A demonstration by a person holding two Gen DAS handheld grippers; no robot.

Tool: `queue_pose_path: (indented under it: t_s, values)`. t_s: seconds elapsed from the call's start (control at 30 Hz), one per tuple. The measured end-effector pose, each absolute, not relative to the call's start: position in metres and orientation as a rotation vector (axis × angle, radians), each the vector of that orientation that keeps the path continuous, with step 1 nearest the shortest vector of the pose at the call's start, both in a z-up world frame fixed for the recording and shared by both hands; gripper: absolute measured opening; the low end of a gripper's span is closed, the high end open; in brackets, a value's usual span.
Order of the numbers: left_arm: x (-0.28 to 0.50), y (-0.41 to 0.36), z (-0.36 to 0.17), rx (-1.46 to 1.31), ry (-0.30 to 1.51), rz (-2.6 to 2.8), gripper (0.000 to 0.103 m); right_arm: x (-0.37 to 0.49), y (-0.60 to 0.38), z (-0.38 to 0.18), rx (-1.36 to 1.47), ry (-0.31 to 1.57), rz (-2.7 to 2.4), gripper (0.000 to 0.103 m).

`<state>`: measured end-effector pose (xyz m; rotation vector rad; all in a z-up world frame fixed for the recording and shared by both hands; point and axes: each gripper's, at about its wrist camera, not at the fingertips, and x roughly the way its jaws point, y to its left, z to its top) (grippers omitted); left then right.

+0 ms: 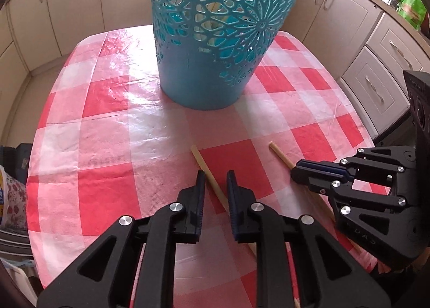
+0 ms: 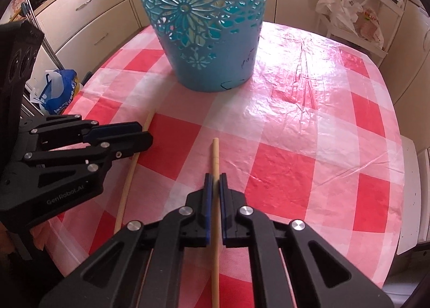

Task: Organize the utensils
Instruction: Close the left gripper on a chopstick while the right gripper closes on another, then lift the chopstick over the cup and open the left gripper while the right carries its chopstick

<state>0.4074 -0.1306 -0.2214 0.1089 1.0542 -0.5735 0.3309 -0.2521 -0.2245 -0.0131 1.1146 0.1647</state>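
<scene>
Two pale wooden chopsticks lie on the red-and-white checked tablecloth (image 1: 107, 125) in front of a tall teal cut-out basket (image 1: 215, 39) (image 2: 204, 25). My left gripper (image 1: 215, 177) (image 2: 145, 133) is shut on the left chopstick (image 1: 197, 154) (image 2: 149, 122), which sits askew between the pads, touching one near its tip and the other lower down. My right gripper (image 2: 215, 177) (image 1: 294, 173) is shut on the right chopstick (image 2: 215, 154) (image 1: 279, 153), which runs straight along the narrow slot between its pads. Both grippers point down at the table, side by side. Light sticks show through the basket's holes.
Cream kitchen cabinets (image 1: 376, 87) ring the round table. A blue plastic bag (image 2: 59, 90) sits below the table's left edge, and a white rack with plastic bags (image 2: 349, 12) stands at the back right. The cloth to the right of the basket is wrinkled.
</scene>
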Motion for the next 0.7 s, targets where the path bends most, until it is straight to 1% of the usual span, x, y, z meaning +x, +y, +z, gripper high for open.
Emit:
queue_pose_path:
  t_s: [0.07,0.13,0.17,0.27,0.37,0.5,0.6,0.7]
  values:
    - [0.407,-0.135,-0.222,0.129,1.041,-0.579,0.015,0.33,-0.248,-0.225,-0.05,1.106,0.164,0.006]
    - [0.403,-0.139,-0.222,0.152,1.037,-0.607,0.007,0.329,-0.246,-0.225,-0.06,1.101,0.163,0.006]
    - [0.401,-0.141,-0.222,0.155,1.038,-0.621,0.005,0.329,-0.247,-0.225,-0.045,1.103,0.164,0.006]
    - [0.394,-0.137,-0.213,0.134,1.0,-0.633,0.005,0.328,-0.263,-0.225,0.128,1.119,0.199,0.006]
    - [0.385,-0.122,-0.188,0.093,0.91,-0.629,0.005,0.324,-0.28,-0.222,0.31,1.105,0.226,0.006]
    - [0.368,-0.102,-0.138,0.043,0.689,-0.637,0.005,0.314,-0.293,-0.209,0.458,1.043,0.239,0.006]
    - [0.357,-0.091,-0.104,-0.006,0.51,-0.64,0.005,0.309,-0.298,-0.196,0.488,0.984,0.239,0.006]
    - [0.35,-0.087,-0.072,-0.036,0.368,-0.629,0.005,0.306,-0.302,-0.183,0.519,0.92,0.236,0.006]
